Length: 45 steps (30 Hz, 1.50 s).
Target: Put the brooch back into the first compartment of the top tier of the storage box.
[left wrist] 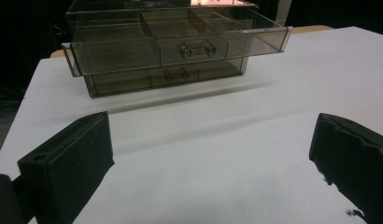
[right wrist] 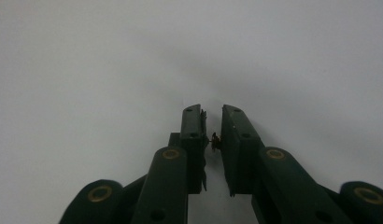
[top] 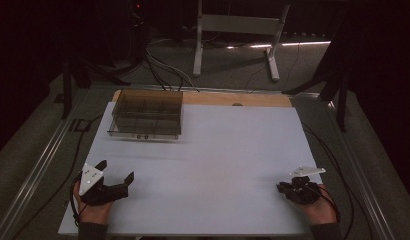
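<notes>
Two drawers make up the clear organizer (top: 145, 114) at the far left of the white table (top: 223, 165); its long axis runs left-right and its front faces you. Its upper drawer (left wrist: 180, 44) stands pulled out, the lower one closed. Your left gripper (top: 114, 176), jaws spread wide and empty, points toward it from well short. Your right gripper (right wrist: 213, 122), nearly closed, pinches a tiny dark object (right wrist: 216, 138), judged not yet stowed
</notes>
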### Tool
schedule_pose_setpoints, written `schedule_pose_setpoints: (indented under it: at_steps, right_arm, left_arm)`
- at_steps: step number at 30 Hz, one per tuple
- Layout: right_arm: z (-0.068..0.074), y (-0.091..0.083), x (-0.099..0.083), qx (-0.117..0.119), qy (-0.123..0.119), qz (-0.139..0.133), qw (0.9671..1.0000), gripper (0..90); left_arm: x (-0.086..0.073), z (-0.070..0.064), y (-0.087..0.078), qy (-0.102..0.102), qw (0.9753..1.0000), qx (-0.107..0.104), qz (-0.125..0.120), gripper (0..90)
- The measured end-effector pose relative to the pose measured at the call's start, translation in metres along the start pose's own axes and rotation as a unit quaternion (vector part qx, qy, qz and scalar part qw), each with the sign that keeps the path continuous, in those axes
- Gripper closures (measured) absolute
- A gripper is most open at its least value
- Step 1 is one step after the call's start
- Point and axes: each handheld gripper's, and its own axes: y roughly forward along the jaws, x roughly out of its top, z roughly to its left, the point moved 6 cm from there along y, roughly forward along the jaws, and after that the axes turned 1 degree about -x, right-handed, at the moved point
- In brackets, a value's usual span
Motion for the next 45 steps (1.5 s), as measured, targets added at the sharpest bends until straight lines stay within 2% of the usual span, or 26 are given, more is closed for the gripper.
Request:
schedule_pose_setpoints:
  at_steps: [19, 28, 33, 45]
  right_arm:
    - [0.001, -0.014, 0.011, 0.003, 0.029, -0.047, 0.9985, 80.2]
    - [0.007, -0.023, 0.026, 0.004, 0.022, -0.072, 0.9971, 80.3]
    - [0.013, -0.029, 0.044, 0.009, 0.014, -0.091, 0.9957, 80.3]
    - [0.024, -0.035, 0.076, 0.017, -0.005, -0.113, 0.9934, 80.3]
  left_arm:
    - [-0.003, -0.01, 0.007, 0.011, 0.9998, -0.015, 0.011, 0.4]
    - [-0.003, -0.017, 0.011, 0.017, 0.9995, -0.022, 0.015, 0.4]
    - [-0.004, -0.02, 0.012, 0.017, 0.9994, -0.024, 0.016, 0.4]
    - [-0.004, -0.024, 0.015, 0.022, 0.9992, -0.028, 0.019, 0.4]
